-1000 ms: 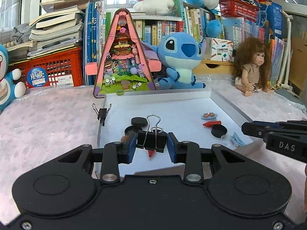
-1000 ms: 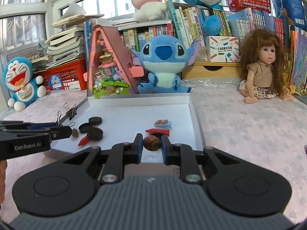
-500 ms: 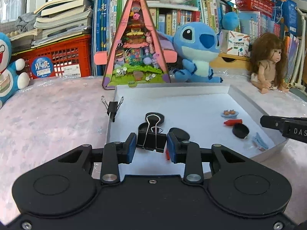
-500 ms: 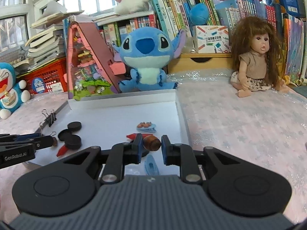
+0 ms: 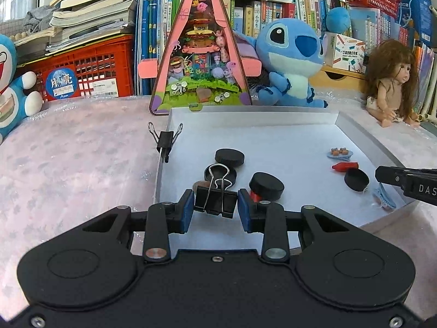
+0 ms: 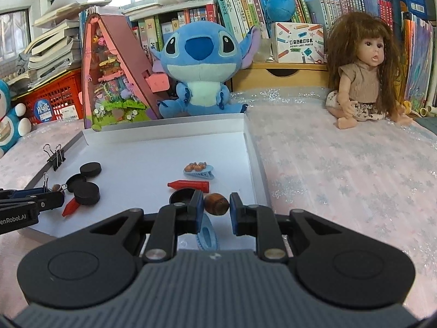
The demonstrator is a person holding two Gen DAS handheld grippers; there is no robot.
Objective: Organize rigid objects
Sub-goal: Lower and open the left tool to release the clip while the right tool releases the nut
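My left gripper (image 5: 215, 207) is shut on a black binder clip (image 5: 215, 202) over the near left part of the white tray (image 5: 245, 116). My right gripper (image 6: 217, 207) holds a brown nut-like piece (image 6: 216, 203) between its pads over the tray's near right part; small gaps show beside the piece. In the tray lie black discs (image 5: 229, 157), a red crayon (image 6: 188, 185), a second red crayon (image 6: 71, 206), a blue hair clip with brown bits (image 6: 198, 168) and another blue clip (image 6: 209, 236). A second binder clip (image 5: 165, 140) sits on the tray's left rim.
A pink triangular toy house (image 5: 200, 46), a blue Stitch plush (image 6: 200, 65) and a doll (image 6: 363, 65) stand behind the tray. A red crate (image 5: 82, 68), stacked books and a Doraemon plush (image 5: 11, 82) are at the left. Pink cloth (image 6: 341, 169) covers the table.
Both grippers have moved forward over the tray, so the tray contents look nearer. The left still holds the binder clip. The right gripper's pads look slightly wider around the brown piece.
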